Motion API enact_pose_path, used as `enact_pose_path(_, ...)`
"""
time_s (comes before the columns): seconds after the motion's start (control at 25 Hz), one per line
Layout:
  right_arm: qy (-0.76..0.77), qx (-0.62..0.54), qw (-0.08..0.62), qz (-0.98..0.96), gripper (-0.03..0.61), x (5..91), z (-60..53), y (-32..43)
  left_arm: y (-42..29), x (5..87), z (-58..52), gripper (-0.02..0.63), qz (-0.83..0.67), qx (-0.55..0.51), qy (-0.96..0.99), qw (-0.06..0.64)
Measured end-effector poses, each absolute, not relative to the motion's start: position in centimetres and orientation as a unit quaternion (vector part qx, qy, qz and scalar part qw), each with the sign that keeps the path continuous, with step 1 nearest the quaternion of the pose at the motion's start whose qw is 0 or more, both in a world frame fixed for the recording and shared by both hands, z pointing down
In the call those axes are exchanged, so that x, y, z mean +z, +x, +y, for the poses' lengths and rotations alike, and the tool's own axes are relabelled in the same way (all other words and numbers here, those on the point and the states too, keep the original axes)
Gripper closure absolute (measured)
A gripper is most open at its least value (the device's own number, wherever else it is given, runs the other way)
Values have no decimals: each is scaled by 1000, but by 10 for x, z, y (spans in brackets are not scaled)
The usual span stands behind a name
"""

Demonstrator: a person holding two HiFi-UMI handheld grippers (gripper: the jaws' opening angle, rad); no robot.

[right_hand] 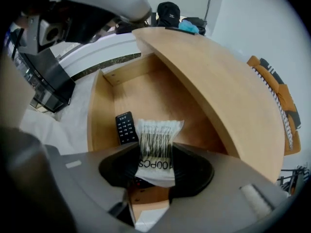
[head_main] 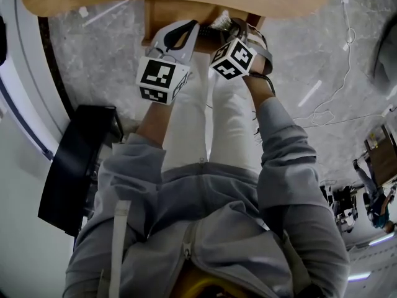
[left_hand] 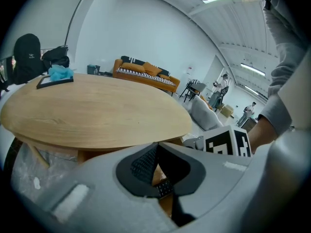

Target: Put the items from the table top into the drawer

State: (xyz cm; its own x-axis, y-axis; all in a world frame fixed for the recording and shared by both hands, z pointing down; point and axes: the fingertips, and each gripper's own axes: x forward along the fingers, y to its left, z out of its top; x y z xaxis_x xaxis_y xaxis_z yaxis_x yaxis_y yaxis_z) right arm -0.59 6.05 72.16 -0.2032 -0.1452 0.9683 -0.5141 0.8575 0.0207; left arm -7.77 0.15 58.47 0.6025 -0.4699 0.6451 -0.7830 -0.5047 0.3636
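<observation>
Two tongs: I see both at the open drawer [right_hand: 146, 93].
Left tongs [left_hand: 156, 152]: clenched tip to tip, gripping nothing.
Right tongs [right_hand: 154, 153]: grasping a swab packet [right_hand: 156, 139], pointing steeply down.
Swab packet: hanging over the drawer floor.
Remote control [right_hand: 126, 127]: lying inside the drawer, under the packet.

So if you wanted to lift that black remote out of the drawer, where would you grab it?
Probably across its two long edges, near the keypad end that shows, coming straight down. The remote lies flat on the drawer floor, long and narrow, and the tabletop overhangs one side, so above is the open way in.
</observation>
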Motion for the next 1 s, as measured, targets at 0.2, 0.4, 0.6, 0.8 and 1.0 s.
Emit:
enact_pose_path(0.2, 181, 145, 618, -751, 400, 744, 64, -3, -75, 591, 10, 614, -369, 246, 832, 333)
enact_pose_path(0.4, 165, 142, 639, -737, 396, 764, 63, 2, -79, 593, 15, 614, -366, 250, 831, 335)
enact_pose_path(0.6, 178, 162, 636, -733, 250, 762, 65, 6, -80, 591, 16, 614, -365, 251, 832, 333)
enact_pose_path(0.8, 200, 158, 633, -731, 297, 735, 74, 16, -82, 573, 12, 614, -368, 246, 835, 325)
enact_pose_path(1.0, 245, 169, 614, -731, 412, 687, 72, 25, -77, 538, 1, 614, -371, 239, 843, 308)
